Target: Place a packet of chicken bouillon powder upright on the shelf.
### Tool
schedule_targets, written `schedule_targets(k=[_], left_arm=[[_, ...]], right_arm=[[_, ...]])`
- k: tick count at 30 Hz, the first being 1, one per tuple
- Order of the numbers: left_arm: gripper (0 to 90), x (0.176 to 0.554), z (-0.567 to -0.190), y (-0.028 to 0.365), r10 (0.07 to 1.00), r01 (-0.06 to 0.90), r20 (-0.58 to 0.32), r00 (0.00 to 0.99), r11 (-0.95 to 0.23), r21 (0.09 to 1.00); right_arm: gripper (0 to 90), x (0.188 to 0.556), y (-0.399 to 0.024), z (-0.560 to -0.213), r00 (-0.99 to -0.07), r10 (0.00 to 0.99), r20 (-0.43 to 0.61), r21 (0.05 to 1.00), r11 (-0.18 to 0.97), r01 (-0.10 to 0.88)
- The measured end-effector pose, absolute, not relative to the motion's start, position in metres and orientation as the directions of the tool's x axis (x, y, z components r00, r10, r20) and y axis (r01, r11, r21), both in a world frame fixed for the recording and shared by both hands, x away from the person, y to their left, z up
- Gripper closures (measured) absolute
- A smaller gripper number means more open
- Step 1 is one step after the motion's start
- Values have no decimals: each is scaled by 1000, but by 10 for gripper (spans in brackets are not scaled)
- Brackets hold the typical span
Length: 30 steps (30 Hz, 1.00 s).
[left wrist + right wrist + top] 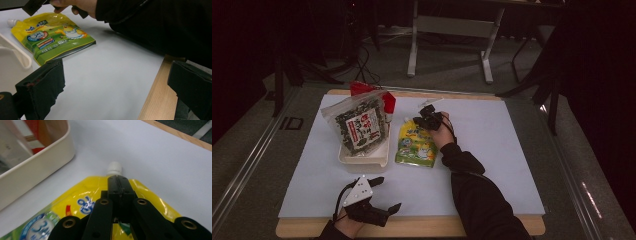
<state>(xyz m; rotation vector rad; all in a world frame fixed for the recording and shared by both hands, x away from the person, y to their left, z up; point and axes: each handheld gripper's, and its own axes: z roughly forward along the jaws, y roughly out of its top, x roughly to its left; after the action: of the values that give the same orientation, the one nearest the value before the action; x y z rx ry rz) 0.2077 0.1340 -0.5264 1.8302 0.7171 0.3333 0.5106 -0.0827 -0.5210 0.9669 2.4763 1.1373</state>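
Pressing together, the right gripper (119, 185) fingers sit over the yellow pouch (75, 207), seemingly just behind its white cap (114, 168).

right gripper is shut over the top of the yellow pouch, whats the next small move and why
Probably a short lift toward the white tray. The right gripper is shut over the yellow pouch just below its white cap; whether it pinches the film is unclear. The pouch lies flat beside the tray, so lifting tests the grip.

Dim room, grey floor (447, 65), white-legged desk (452, 30) beyond the white-topped wooden table (492, 150).
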Motion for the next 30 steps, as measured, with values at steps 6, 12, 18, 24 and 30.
schedule_targets(k=[6,12,18,24,30], left_arm=[[22,205,-526,137,627,311,-108,771,-223,924],[21,205,-527,139,632,319,-115,766,-219,922],[22,204,-527,140,636,325,-117,763,-220,920],[21,203,-527,141,638,322,-113,761,-222,920],[22,203,-526,141,638,320,-112,762,-219,922]], right_arm=[[899,523,-74,-525,-744,668,25,730,496,470],[899,536,-68,-526,-731,682,30,724,490,486],[899,548,-57,-531,-720,693,29,702,499,508],[898,554,-51,-539,-706,708,24,674,510,535],[900,549,-51,-540,-713,701,11,666,527,528]])
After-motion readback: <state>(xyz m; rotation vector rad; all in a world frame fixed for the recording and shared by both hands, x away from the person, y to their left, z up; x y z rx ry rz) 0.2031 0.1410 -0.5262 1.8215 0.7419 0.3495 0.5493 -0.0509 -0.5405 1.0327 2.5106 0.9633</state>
